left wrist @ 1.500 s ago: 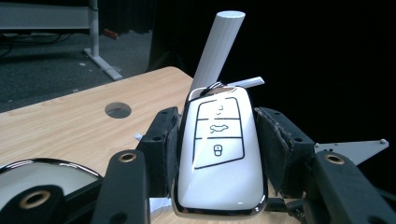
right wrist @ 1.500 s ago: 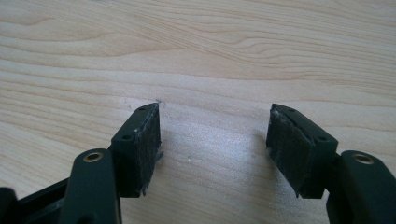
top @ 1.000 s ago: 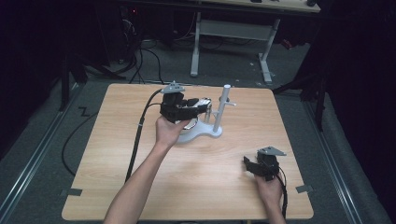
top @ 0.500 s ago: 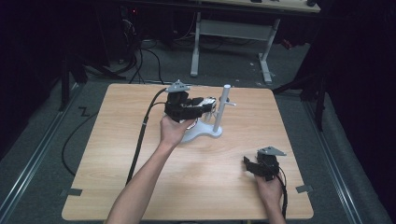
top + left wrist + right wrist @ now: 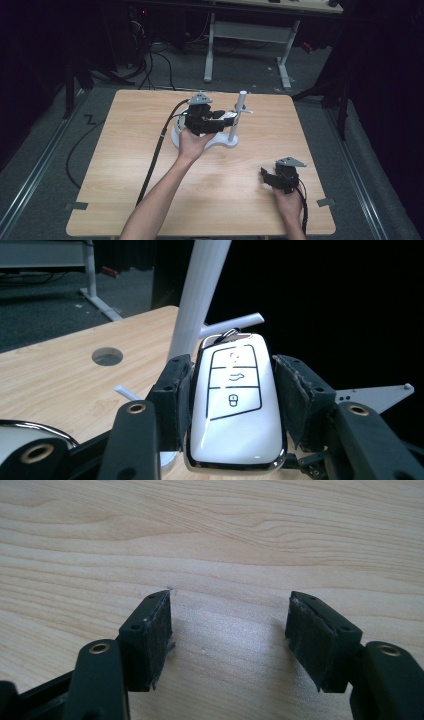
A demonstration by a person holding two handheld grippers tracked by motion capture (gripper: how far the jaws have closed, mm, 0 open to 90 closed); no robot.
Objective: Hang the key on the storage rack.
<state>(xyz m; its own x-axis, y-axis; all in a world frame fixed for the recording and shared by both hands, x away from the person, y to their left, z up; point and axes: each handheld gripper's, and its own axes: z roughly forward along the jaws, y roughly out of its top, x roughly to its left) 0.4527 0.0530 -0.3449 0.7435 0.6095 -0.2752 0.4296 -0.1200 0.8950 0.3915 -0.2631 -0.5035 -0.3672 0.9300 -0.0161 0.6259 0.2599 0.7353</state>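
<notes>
Key fob (image 5: 234, 402), white, clamped between the pads of the left gripper (image 5: 232, 390); its ring end sits just beside the white stand (image 5: 234, 122), at a side peg. Right gripper (image 5: 230, 640) well apart near the table (image 5: 125, 165) edge, jaws spread over bare wood.

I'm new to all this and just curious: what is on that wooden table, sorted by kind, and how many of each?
Handheld grippers: 2, the left gripper and the right gripper
Car key fobs: 1, a white key fob clamped in the left gripper
White stands with an upright post: 1, the stand
Total: 4
</notes>
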